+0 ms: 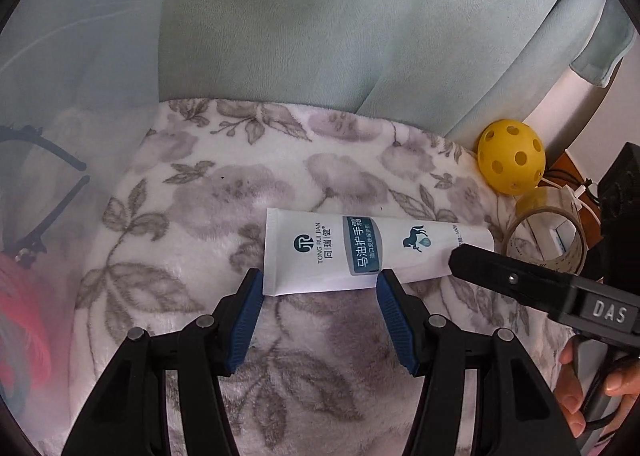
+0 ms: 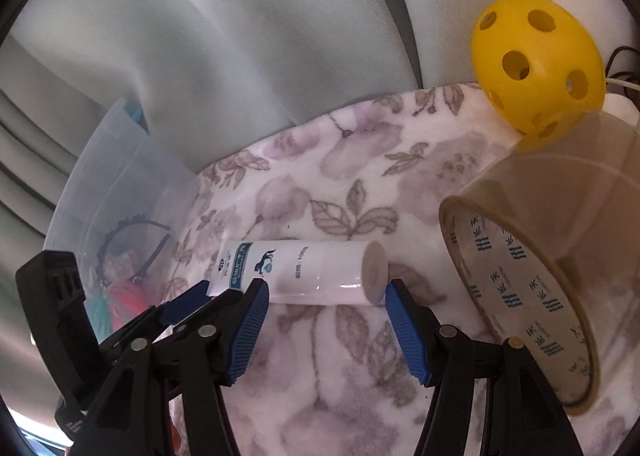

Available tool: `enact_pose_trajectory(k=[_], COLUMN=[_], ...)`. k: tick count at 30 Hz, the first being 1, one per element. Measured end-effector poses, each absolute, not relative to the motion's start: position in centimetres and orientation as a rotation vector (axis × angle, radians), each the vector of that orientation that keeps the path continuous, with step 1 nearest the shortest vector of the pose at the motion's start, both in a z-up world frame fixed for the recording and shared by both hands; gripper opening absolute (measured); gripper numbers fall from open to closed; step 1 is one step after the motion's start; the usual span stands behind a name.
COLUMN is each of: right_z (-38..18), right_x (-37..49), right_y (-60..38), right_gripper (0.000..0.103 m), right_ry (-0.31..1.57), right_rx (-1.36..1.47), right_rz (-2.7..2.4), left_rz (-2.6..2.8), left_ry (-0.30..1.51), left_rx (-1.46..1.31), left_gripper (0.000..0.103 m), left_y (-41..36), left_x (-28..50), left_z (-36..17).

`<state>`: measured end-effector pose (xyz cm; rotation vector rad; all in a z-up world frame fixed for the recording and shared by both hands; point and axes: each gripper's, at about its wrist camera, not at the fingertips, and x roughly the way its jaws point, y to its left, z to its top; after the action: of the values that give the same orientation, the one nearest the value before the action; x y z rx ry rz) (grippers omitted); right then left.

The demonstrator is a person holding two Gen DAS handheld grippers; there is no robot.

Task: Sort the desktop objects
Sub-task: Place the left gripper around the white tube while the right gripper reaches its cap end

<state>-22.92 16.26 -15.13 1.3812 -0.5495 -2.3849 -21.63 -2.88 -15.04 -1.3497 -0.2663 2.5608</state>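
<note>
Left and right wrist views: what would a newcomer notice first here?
The white hand cream tube lying flat on the flowered blanket, with both open grippers, left and right, closing in on it. Next, the yellow holed ball behind the big tape roll at the right.

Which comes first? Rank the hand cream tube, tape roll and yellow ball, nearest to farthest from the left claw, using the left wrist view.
1. Hand cream tube, right at the left claw.
2. Tape roll, off right.
3. Yellow ball, far right, behind the tape.
</note>
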Motion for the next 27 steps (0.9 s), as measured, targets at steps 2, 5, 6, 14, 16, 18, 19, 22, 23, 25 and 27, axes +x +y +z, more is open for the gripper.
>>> enact_pose_trajectory(k=[2, 5, 6, 14, 16, 18, 19, 22, 23, 25, 27], right_z=[-15.2, -15.2, -15.3, -15.4, -15.4, -15.3, -15.3, -15.1, -15.0, -14.9, -14.9], right_x=[-23.2, -23.6, -23.7, -23.9, -23.9, -23.7, -23.5, -23.1, -22.8, -22.3, -21.6], right_y=[16.3, 16.4, 16.4, 16.4, 16.4, 16.5, 16.6, 16.7, 16.8, 16.9, 17.1], right_gripper=[0.064, 0.065, 0.065, 0.066, 0.066, 0.065, 0.065, 0.064, 0.064, 0.064, 0.064], right_ry=[-0.562, -0.568, -0.571, -0.593, -0.597, -0.595, -0.594, -0.591, -0.590, -0.584, -0.579], right_rx=[1.380, 1.377, 1.375, 1.342, 1.340, 1.339, 1.339, 1.338, 1.337, 1.339, 1.345], right_rz=[-2.386, -2.393, -2.396, -2.399, -2.398, -2.397, -2.397, -2.395, -2.394, -2.390, -2.385], left_rz=[2.552, 2.540, 2.538, 2.541, 2.541, 2.543, 2.545, 2.546, 2.547, 2.542, 2.537], left_ry=[-0.299, -0.349, -0.357, -0.354, -0.354, -0.341, -0.333, -0.325, -0.323, -0.328, -0.332], left_rx=[-1.345, -1.338, -1.335, -1.308, -1.302, -1.300, -1.298, -1.290, -1.287, -1.287, -1.289], left_gripper=[0.059, 0.059, 0.059, 0.059, 0.059, 0.059, 0.059, 0.059, 0.059, 0.059, 0.059], left_y=[-3.2, -3.5, -3.6, -3.3, -3.2, -3.0, -2.8, -2.5, -2.4, -2.2, -2.2], left_x=[-21.8, -22.2, -22.3, -22.4, -22.3, -22.2, -22.0, -21.4, -21.1, -20.6, -20.0], left_z=[-15.1, -15.1, -15.1, -14.9, -14.8, -14.7, -14.6, -14.4, -14.3, -14.2, -14.2])
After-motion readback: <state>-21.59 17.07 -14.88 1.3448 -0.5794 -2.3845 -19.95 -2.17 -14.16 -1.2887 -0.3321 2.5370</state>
